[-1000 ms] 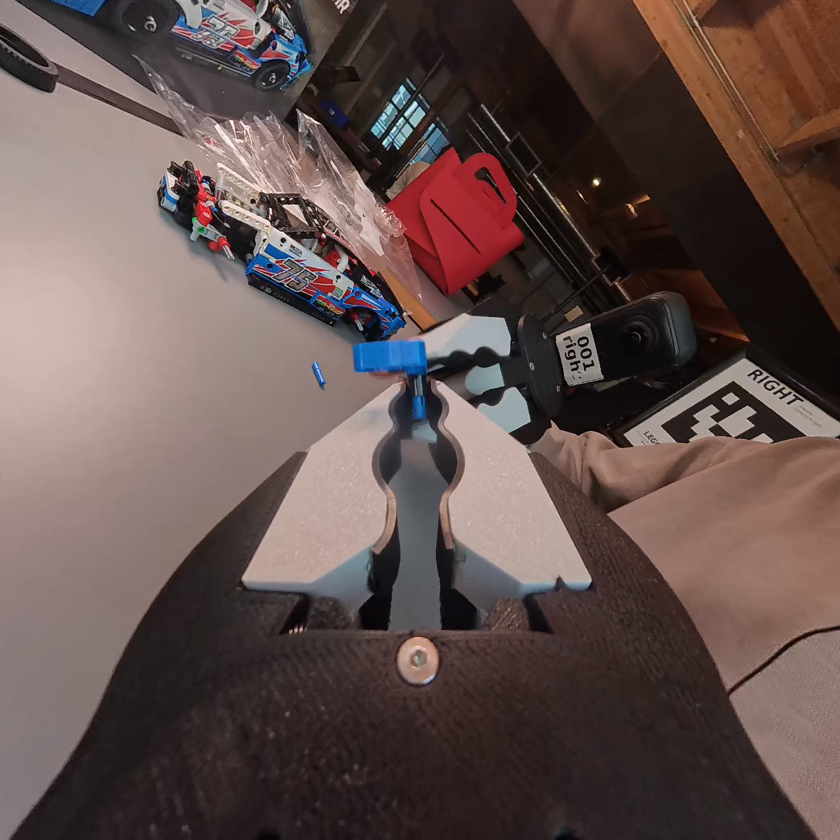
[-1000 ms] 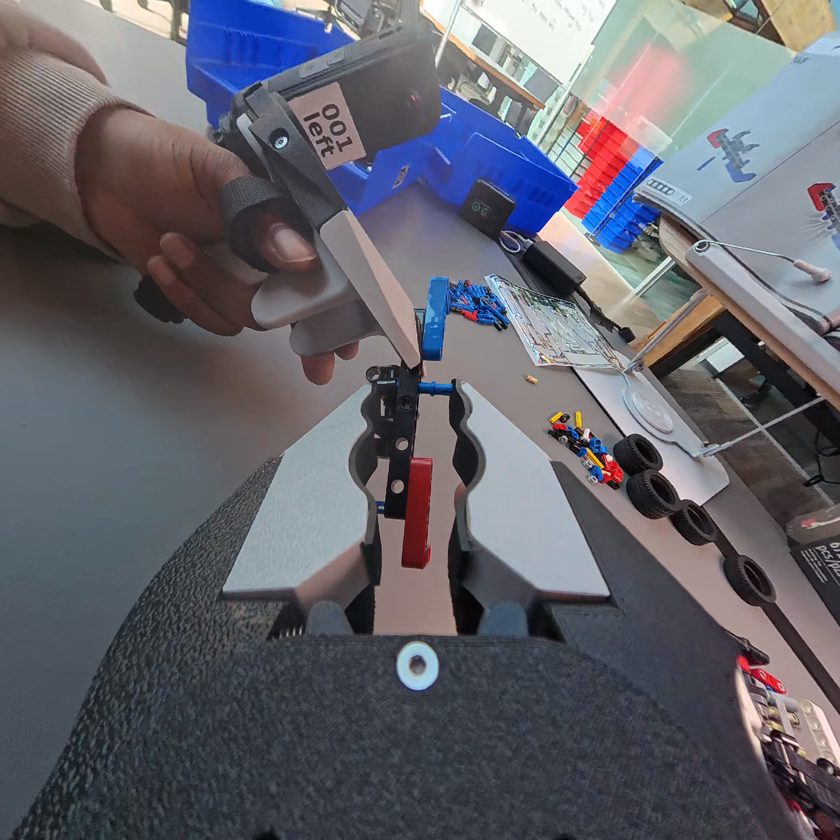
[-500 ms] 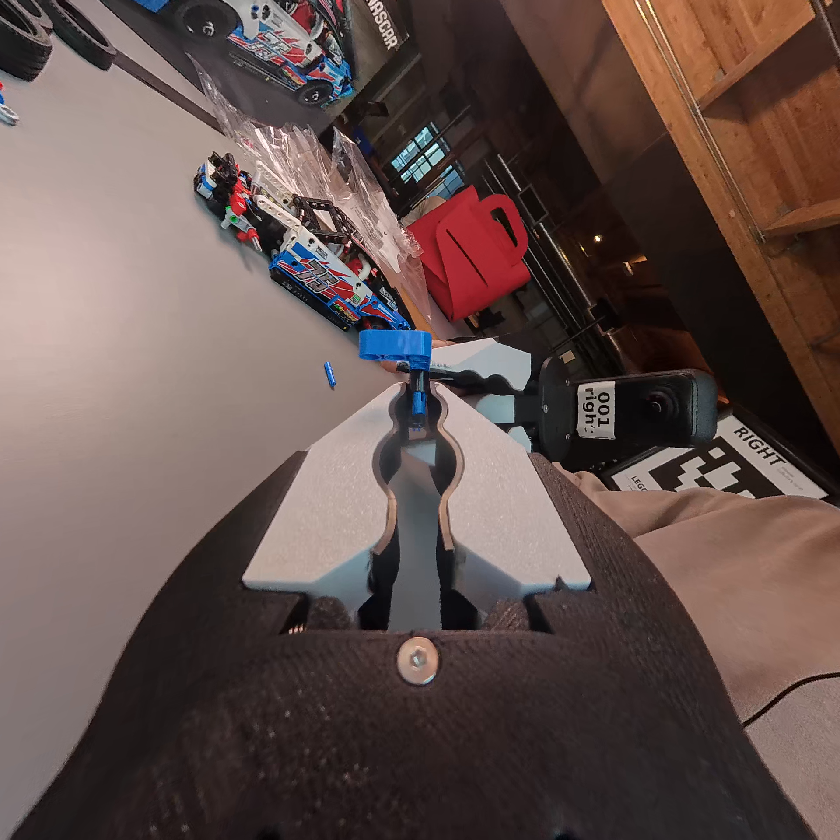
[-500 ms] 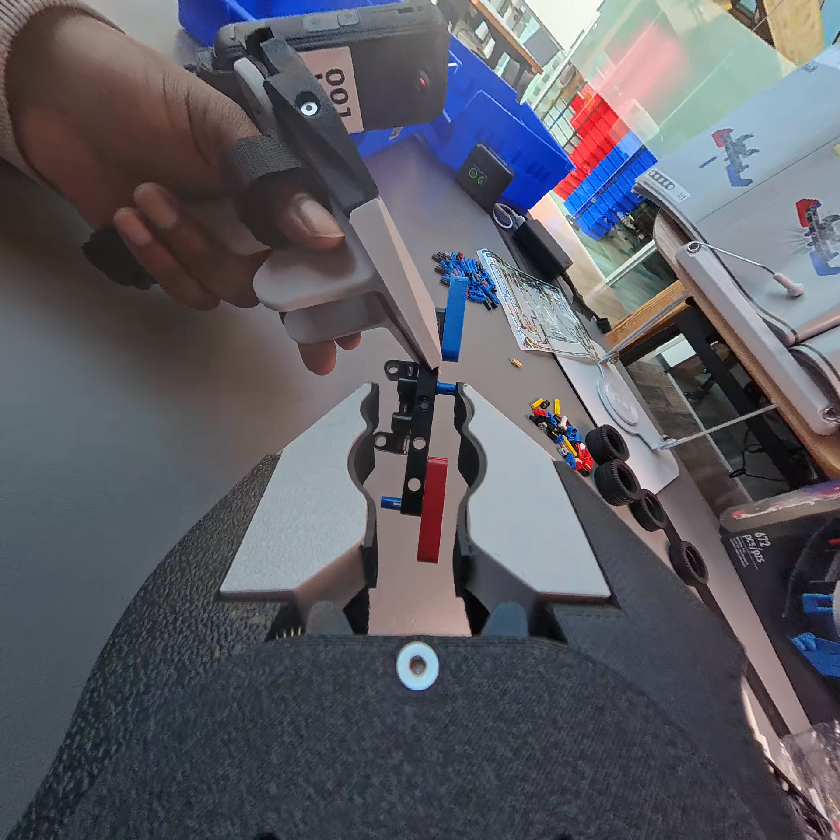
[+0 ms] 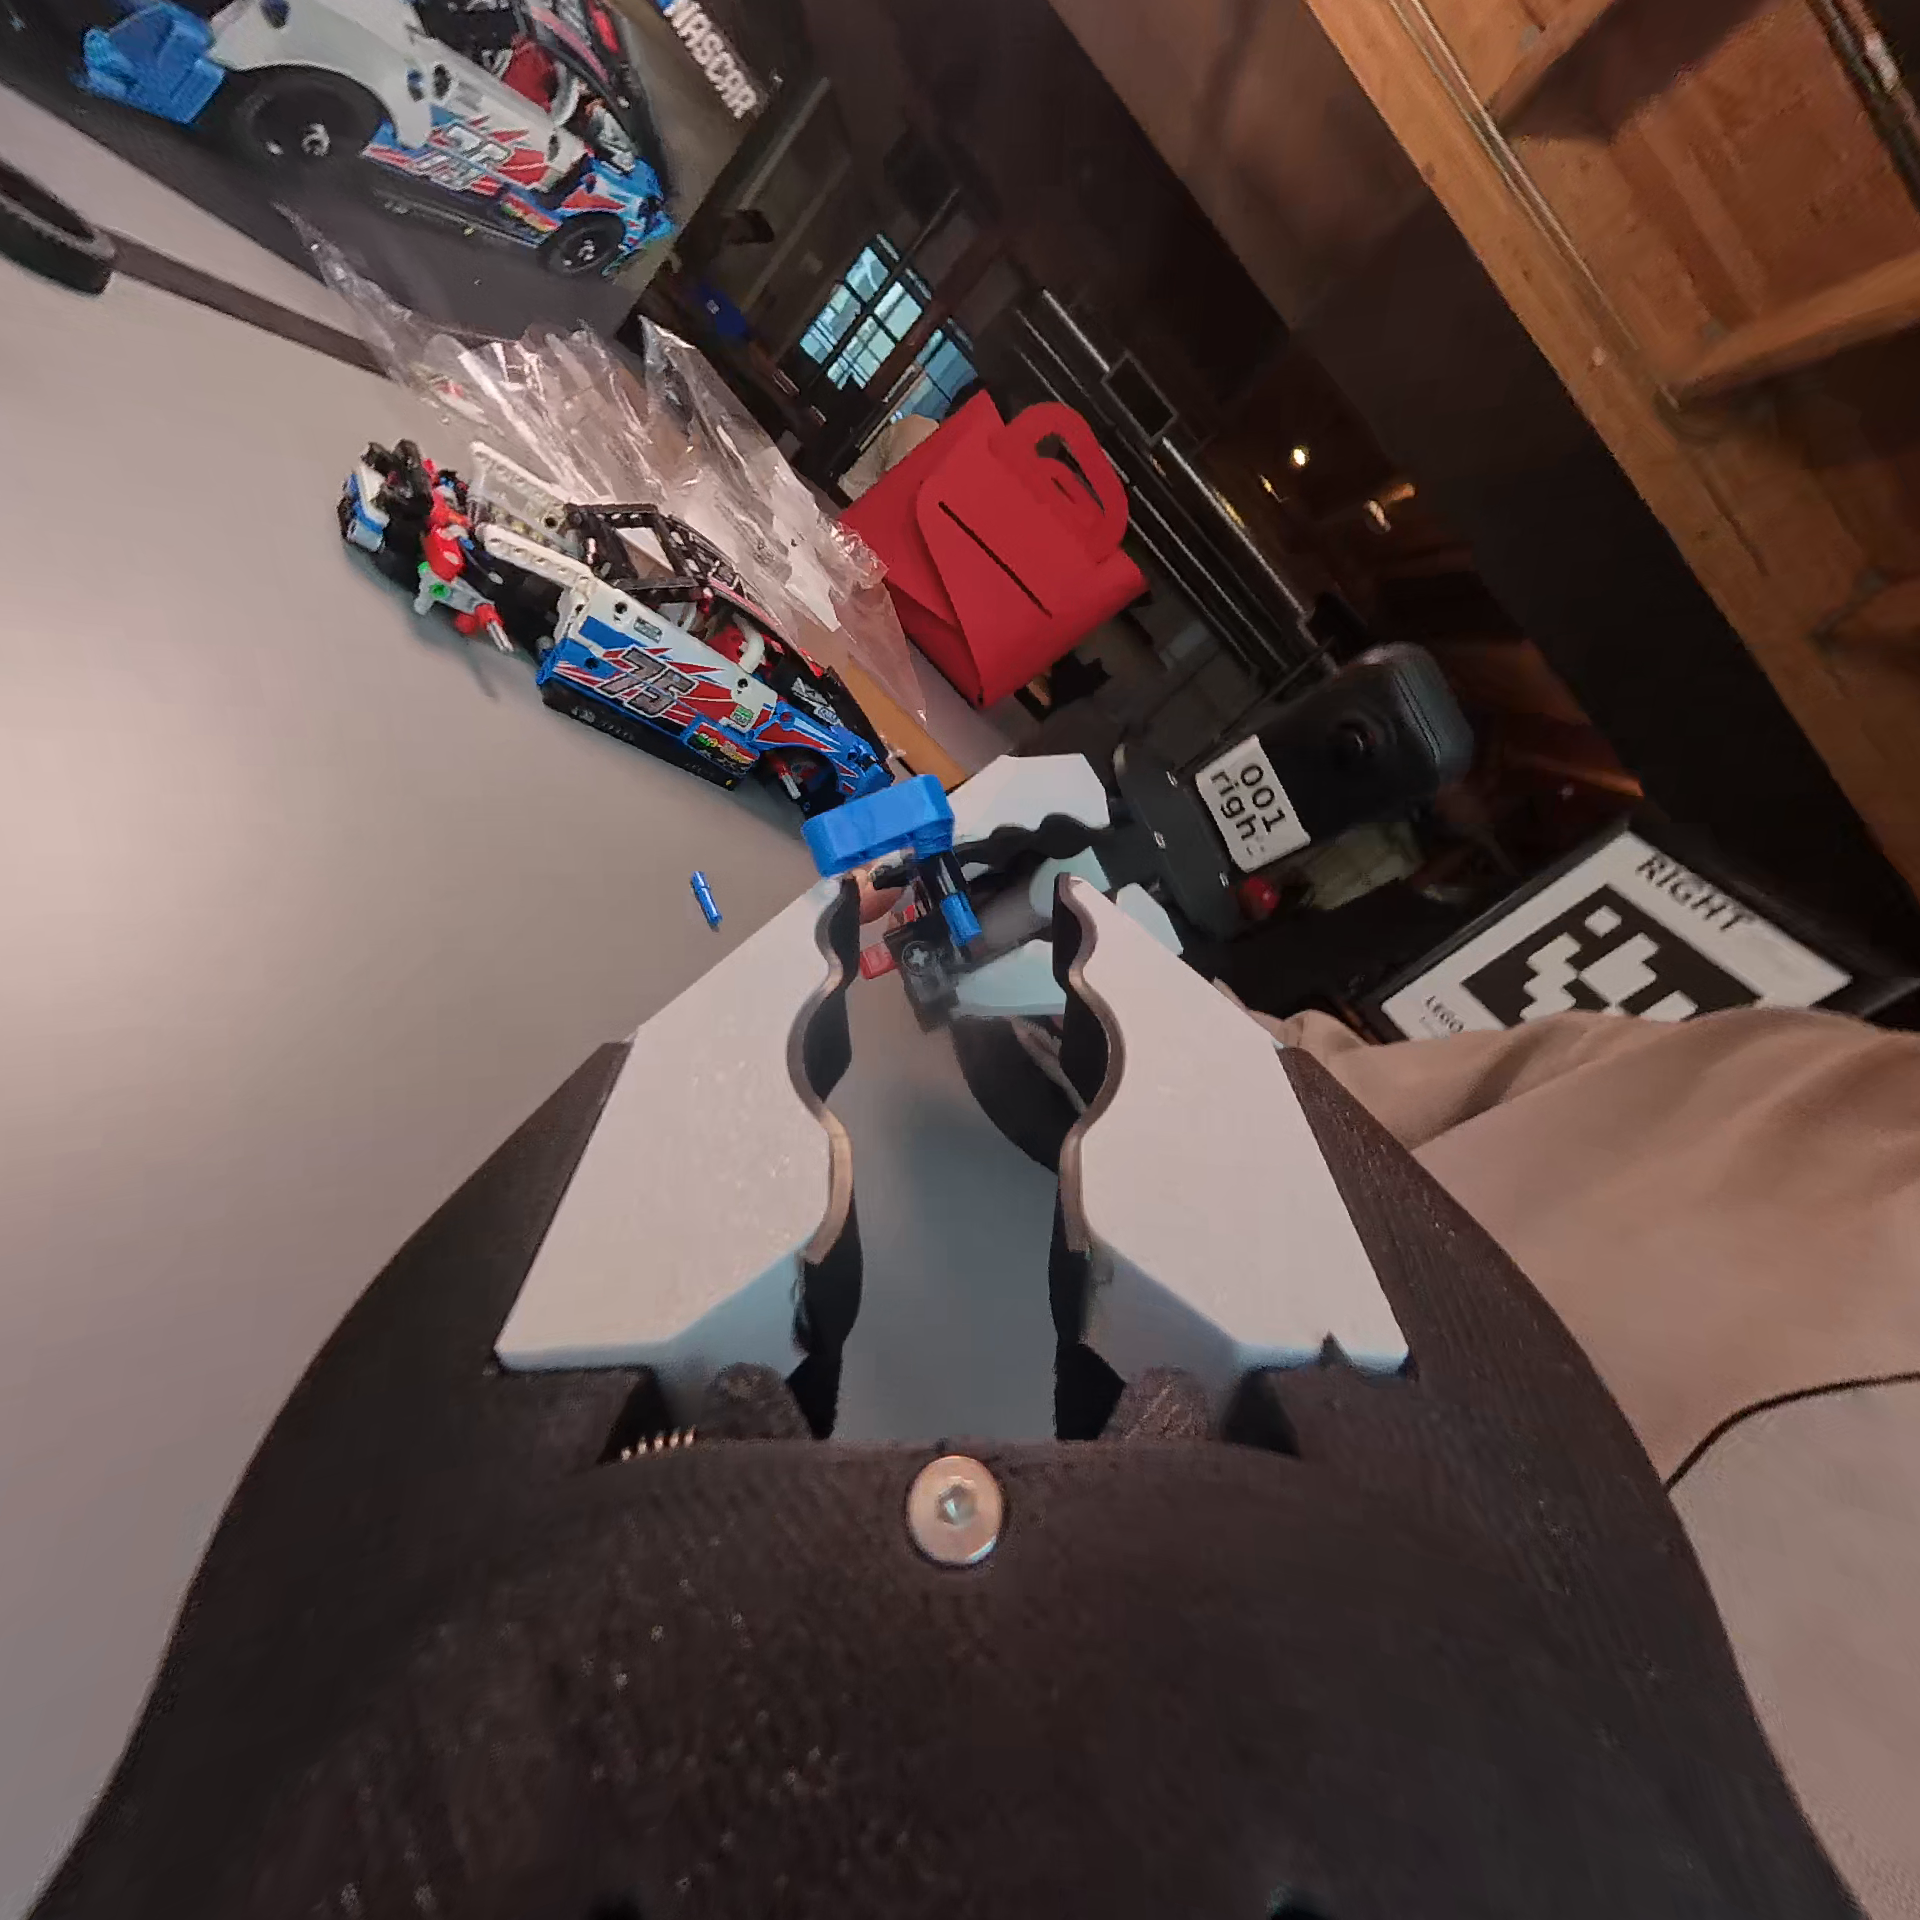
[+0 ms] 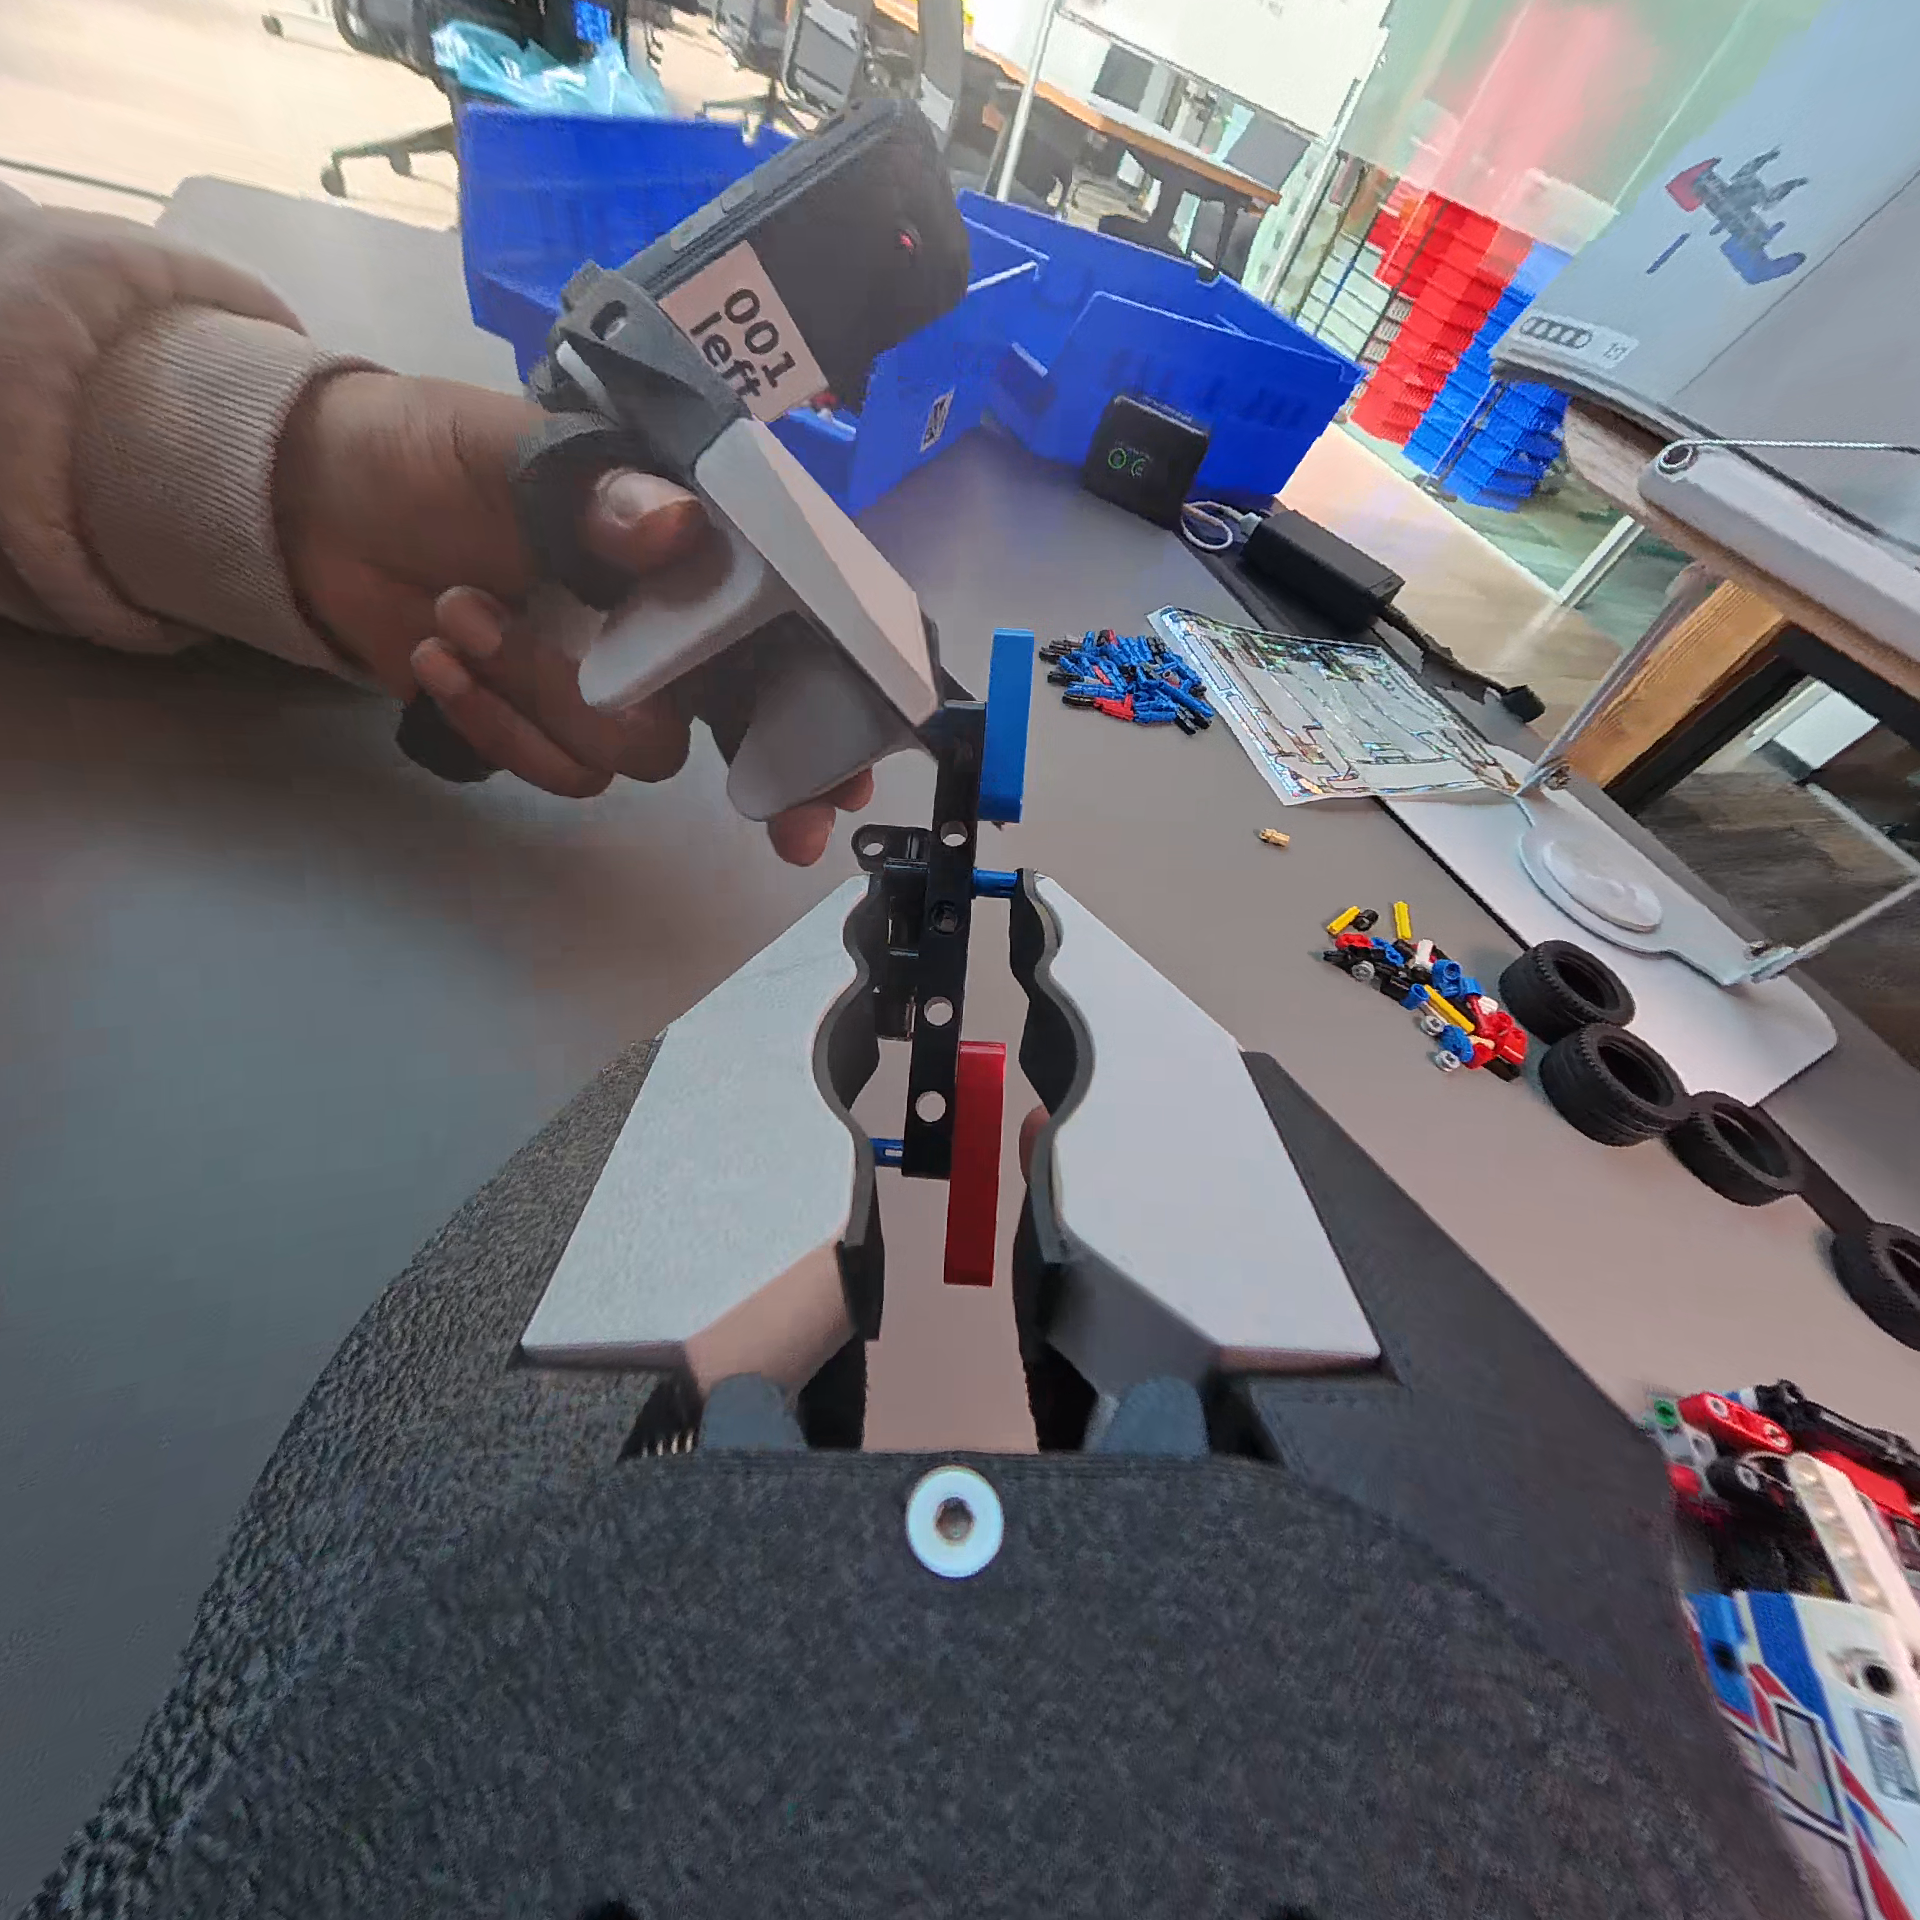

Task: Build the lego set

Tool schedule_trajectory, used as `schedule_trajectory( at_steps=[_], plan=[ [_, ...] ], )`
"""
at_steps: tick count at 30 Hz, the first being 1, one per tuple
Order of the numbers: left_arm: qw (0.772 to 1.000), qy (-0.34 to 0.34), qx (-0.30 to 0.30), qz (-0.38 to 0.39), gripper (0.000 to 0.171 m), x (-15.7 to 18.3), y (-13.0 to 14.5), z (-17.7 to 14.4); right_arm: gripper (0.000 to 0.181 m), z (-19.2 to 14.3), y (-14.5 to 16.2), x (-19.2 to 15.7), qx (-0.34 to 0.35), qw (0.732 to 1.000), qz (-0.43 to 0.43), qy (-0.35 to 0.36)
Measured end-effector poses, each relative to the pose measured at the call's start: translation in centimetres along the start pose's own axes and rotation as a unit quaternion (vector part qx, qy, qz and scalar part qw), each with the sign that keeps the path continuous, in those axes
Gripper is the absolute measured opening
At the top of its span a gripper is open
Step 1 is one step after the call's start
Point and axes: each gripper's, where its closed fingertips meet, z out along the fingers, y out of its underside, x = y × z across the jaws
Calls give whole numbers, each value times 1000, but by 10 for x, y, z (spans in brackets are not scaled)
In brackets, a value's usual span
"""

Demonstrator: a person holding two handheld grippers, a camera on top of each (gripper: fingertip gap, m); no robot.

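My right gripper (image 6: 943, 888) is shut on a small sub-assembly: a black beam (image 6: 940, 977) with a red piece (image 6: 975, 1164) on its side and a blue piece (image 6: 1008, 722) at its top. It holds this upright above the grey table (image 6: 312, 1039). My left gripper (image 5: 956, 896) is open. Its tips stand on either side of the assembly's blue pin (image 5: 958, 914), just below the blue piece (image 5: 878, 826). In the right wrist view the left gripper (image 6: 925, 717) sits at the top of the beam, held by a hand (image 6: 436, 582).
A partly built race car (image 5: 623, 644) lies on the table by clear plastic bags (image 5: 644, 447), with a loose blue pin (image 5: 705, 898) nearby. Tyres (image 6: 1610, 1081), a pile of small parts (image 6: 1423, 987), blue pins (image 6: 1127, 675), a printed sheet (image 6: 1340, 717) and blue bins (image 6: 1143, 353) are to the right.
My left gripper was shut on the blue pin under the blue piece and has opened. The blue piece now stays on the black beam in the right gripper.
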Motion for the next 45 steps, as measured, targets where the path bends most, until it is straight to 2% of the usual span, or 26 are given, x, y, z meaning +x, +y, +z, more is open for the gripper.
schedule_trajectory(
  at_steps=[4,8,12,14,16,18,22,26,30,36,37,45],
  plan=[
    [990,1,-44,135,50,13,1,-3,22,-8,-12,0,46,993,104,-45],
    [979,5,-49,200,59,24,6,3,22,-12,-25,-12,90,971,188,-121],
    [971,18,-43,235,56,31,5,0,22,-17,-37,-26,118,952,218,-181],
    [966,57,-48,247,38,45,9,-2,22,-19,-42,-29,130,942,234,-201],
    [963,73,-45,257,32,52,10,-3,22,-21,-45,-33,140,932,252,-221],
    [962,64,-41,264,16,50,7,-4,22,-24,-49,-37,150,922,262,-243],
    [960,74,-29,269,18,57,6,-5,22,-26,-53,-39,158,915,271,-253],
    [966,105,-30,235,46,63,6,-6,22,-27,-53,-31,165,915,279,-239],
    [958,76,-55,272,33,55,17,-1,22,-24,-49,-33,157,917,279,-238],
    [964,90,-64,242,31,53,19,-2,22,-22,-47,-35,152,917,280,-240],
    [965,96,-62,238,22,53,19,-2,22,-21,-45,-34,148,918,283,-235],
    [966,96,-60,234,22,52,21,-2,22,-20,-41,-34,142,925,269,-229]
  ],
)
